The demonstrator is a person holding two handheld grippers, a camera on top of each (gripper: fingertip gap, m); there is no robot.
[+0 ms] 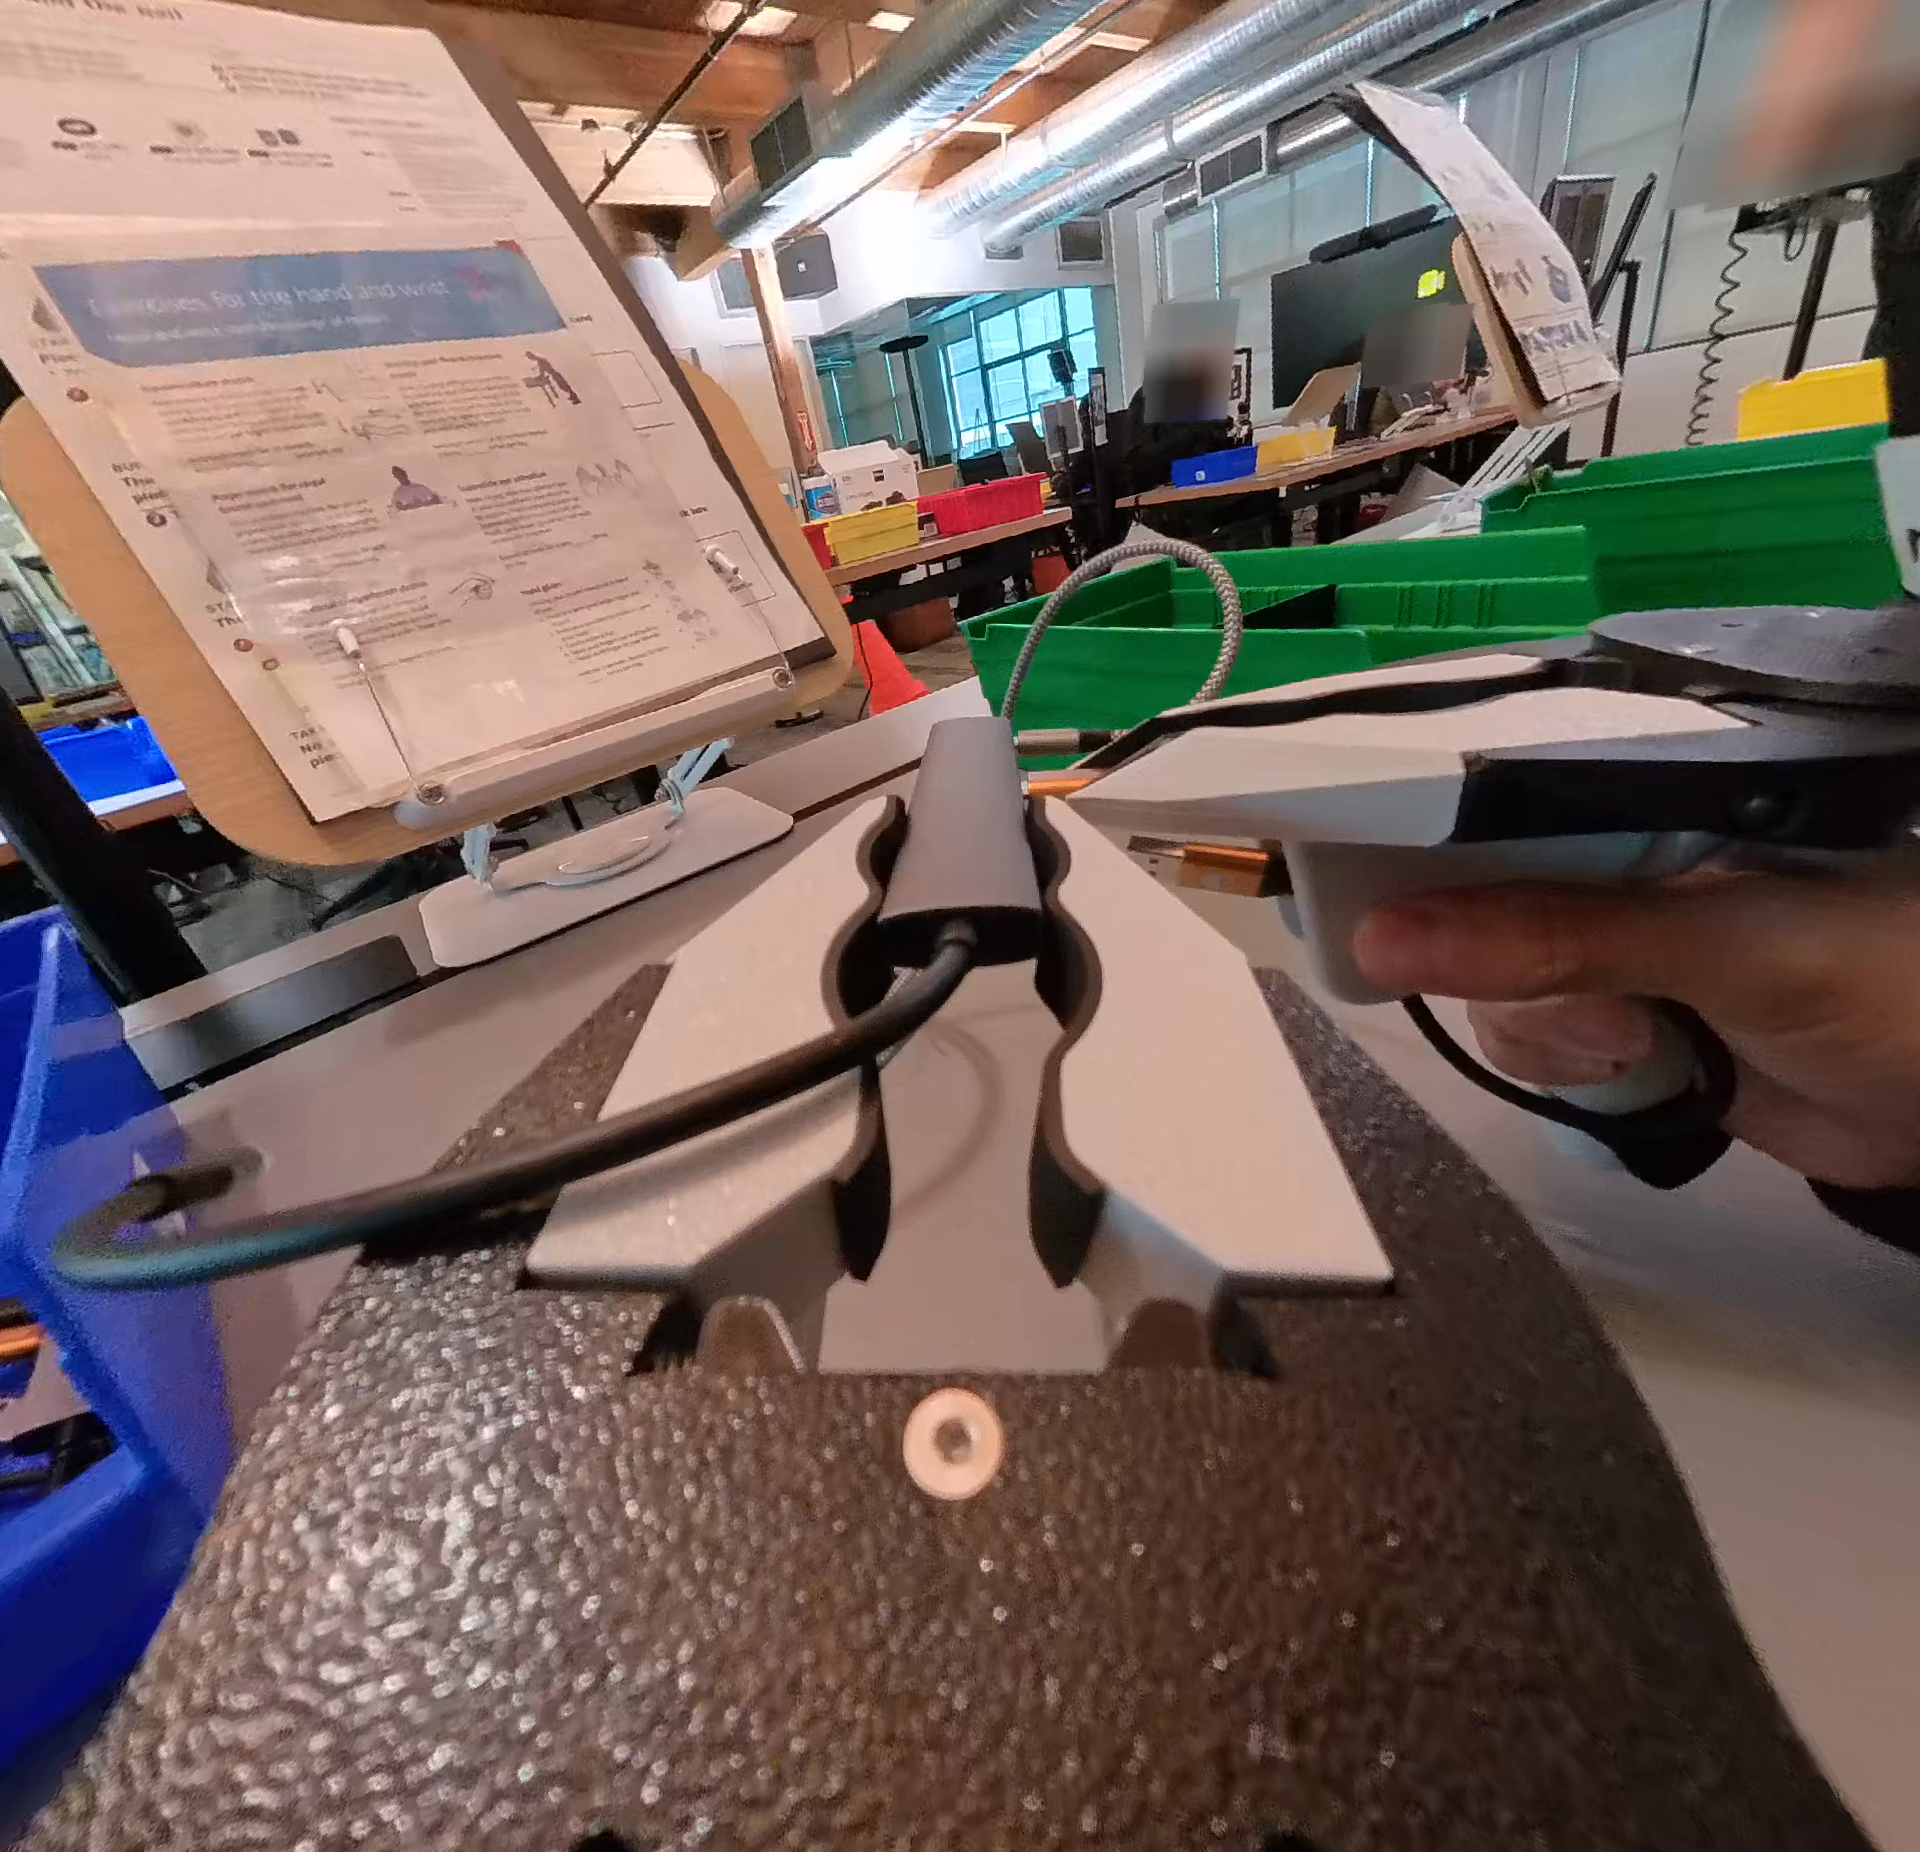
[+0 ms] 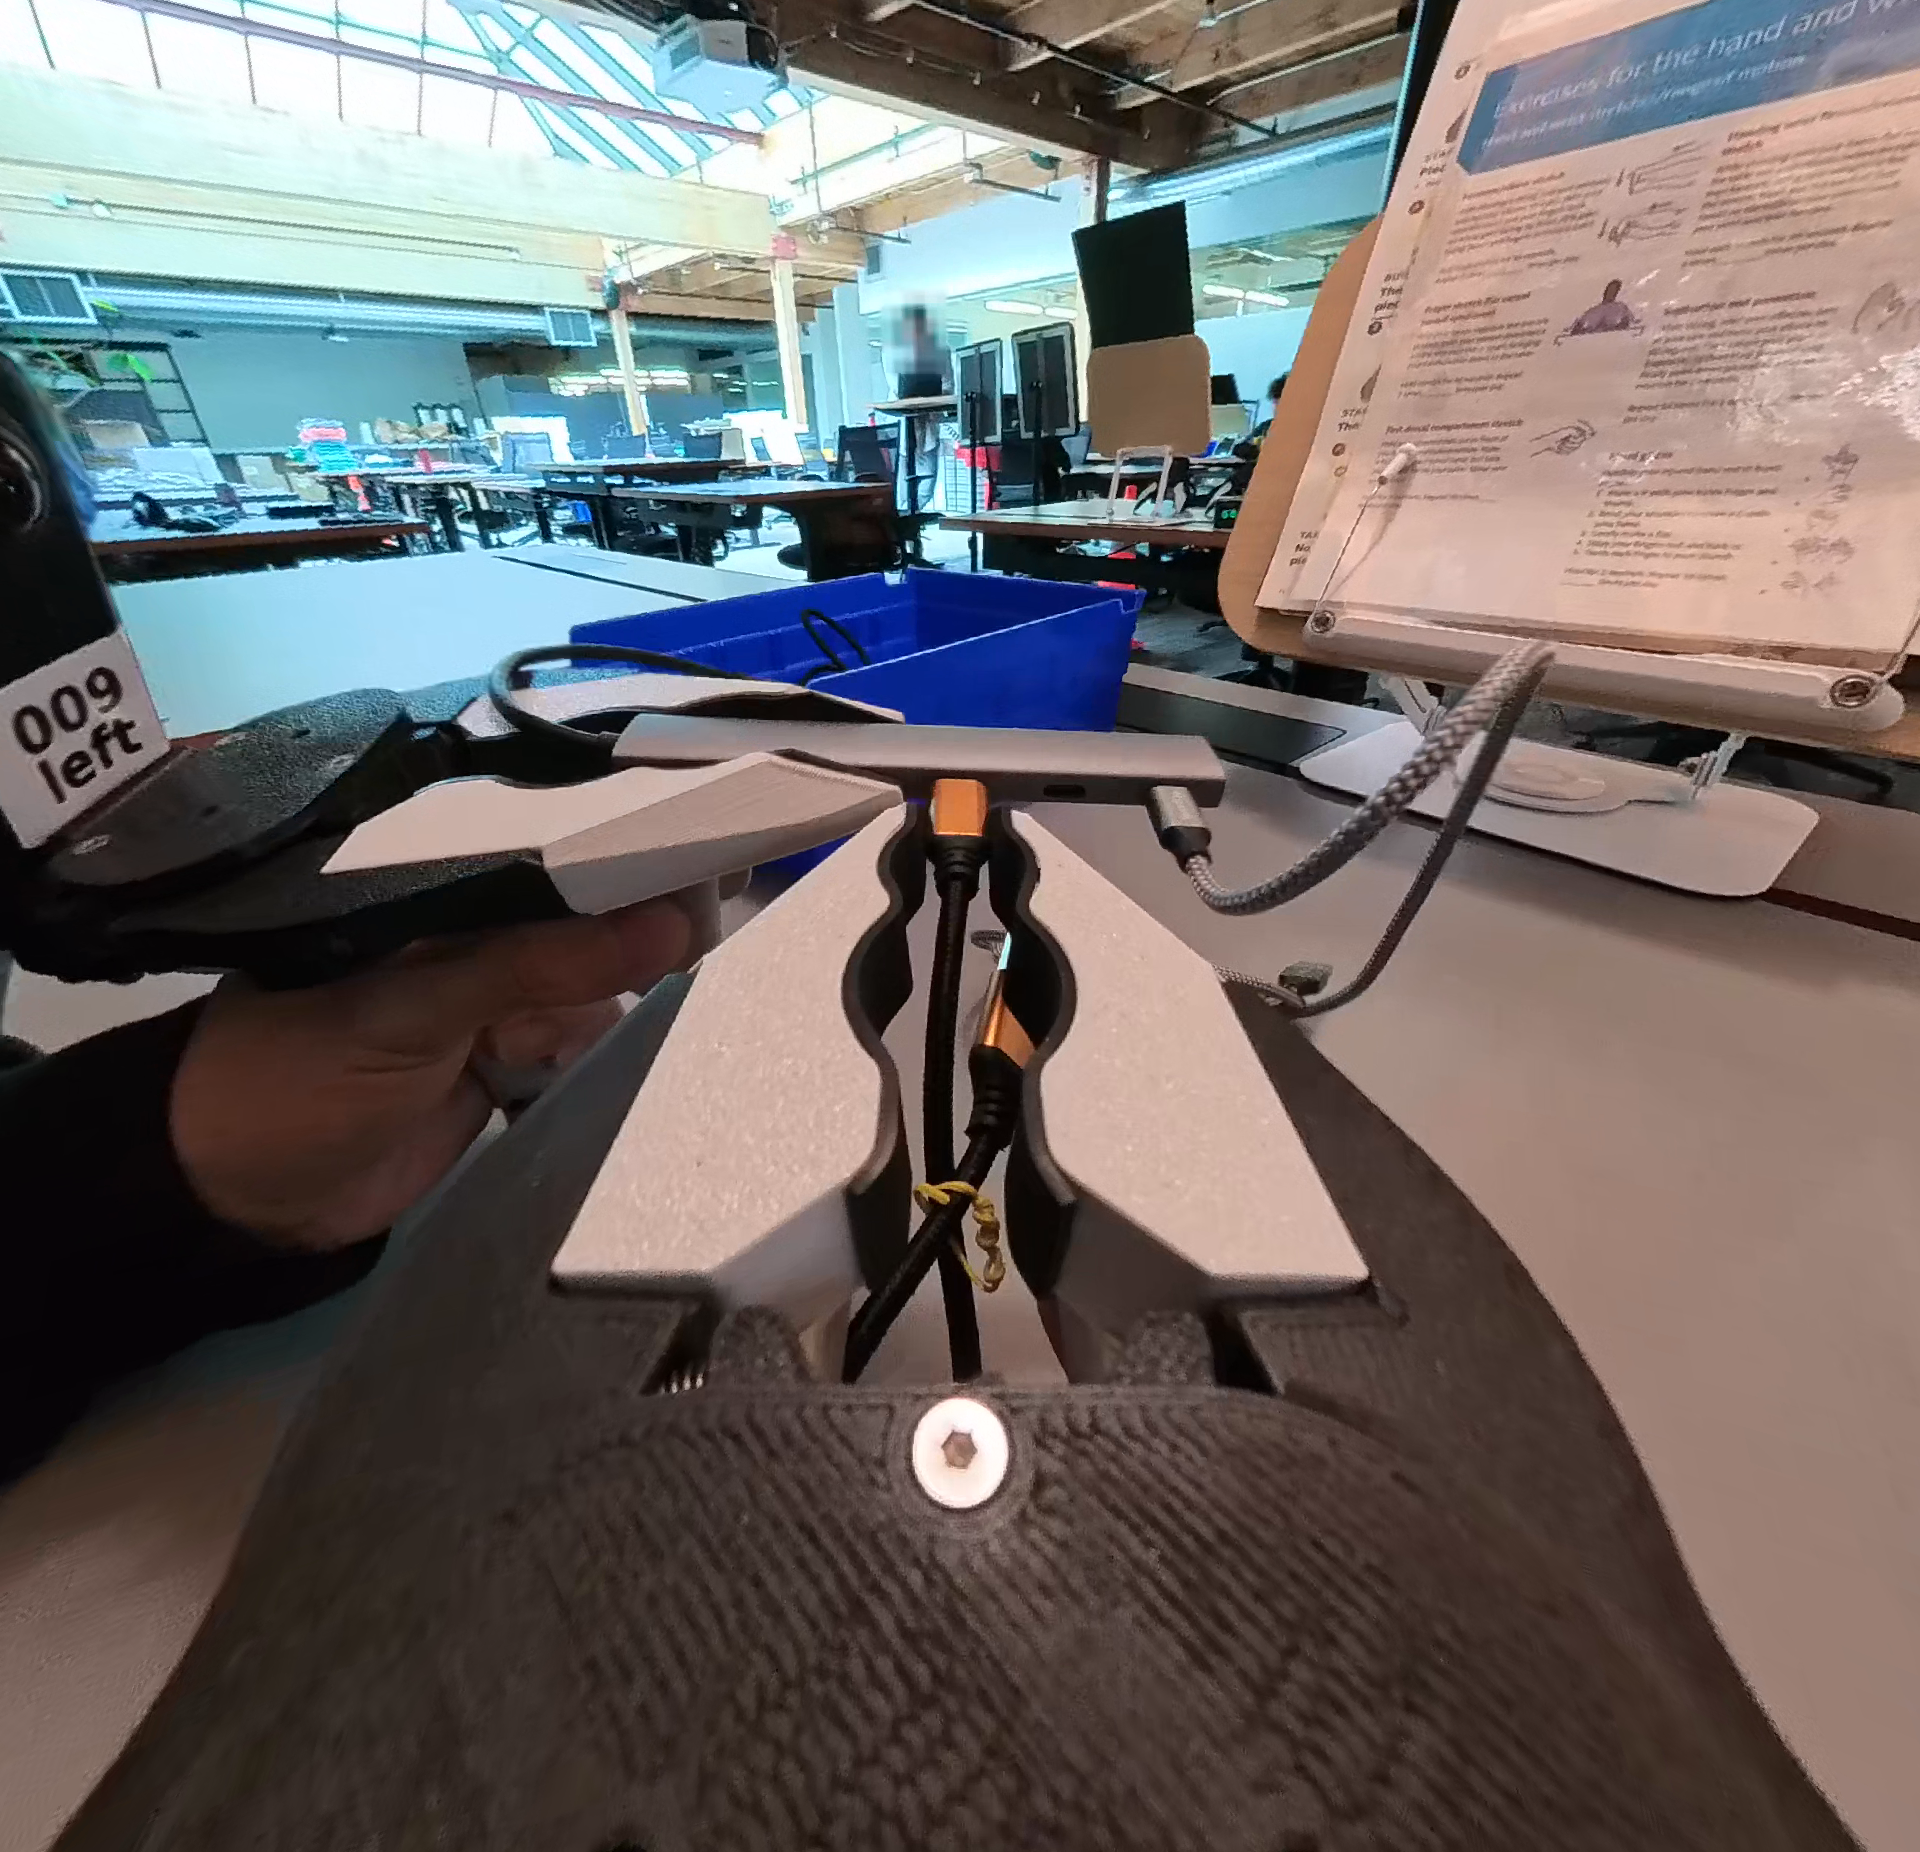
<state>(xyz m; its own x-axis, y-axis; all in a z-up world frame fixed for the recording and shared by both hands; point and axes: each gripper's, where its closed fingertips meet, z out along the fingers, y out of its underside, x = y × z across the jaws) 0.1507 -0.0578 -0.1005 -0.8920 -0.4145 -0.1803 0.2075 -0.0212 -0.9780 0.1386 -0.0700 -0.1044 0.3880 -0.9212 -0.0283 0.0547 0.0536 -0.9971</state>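
My left gripper [image 1: 966, 807] is shut on a slim grey USB hub [image 1: 961, 846], held above the table. The hub's own black cable [image 1: 520, 1168] trails left. My right gripper [image 2: 958, 815] is shut on the orange-collared plug [image 2: 956, 803] of a black braided cable, and the plug meets the hub's [image 2: 935, 748] long side. I cannot tell how deep it sits. The cable's other orange plug [image 2: 1003, 1033] hangs between my fingers, near a yellow twist tie [image 2: 966, 1231]. A grey braided cable [image 2: 1382, 826] is plugged into the hub further right. The left gripper [image 2: 894, 748] shows from the left, the right gripper [image 1: 1075, 784] from the right.
A wooden document stand [image 1: 364, 452] with printed sheets stands behind on the white table [image 1: 1662, 1335]. Green bins [image 1: 1455, 597] are at the back right and a blue bin [image 1: 62, 1283] is at the left, also in the right wrist view [image 2: 935, 639]. A hand [image 1: 1662, 1023] holds each gripper. Only a small space, under 4 cm, lies between the two pairs of fingers.
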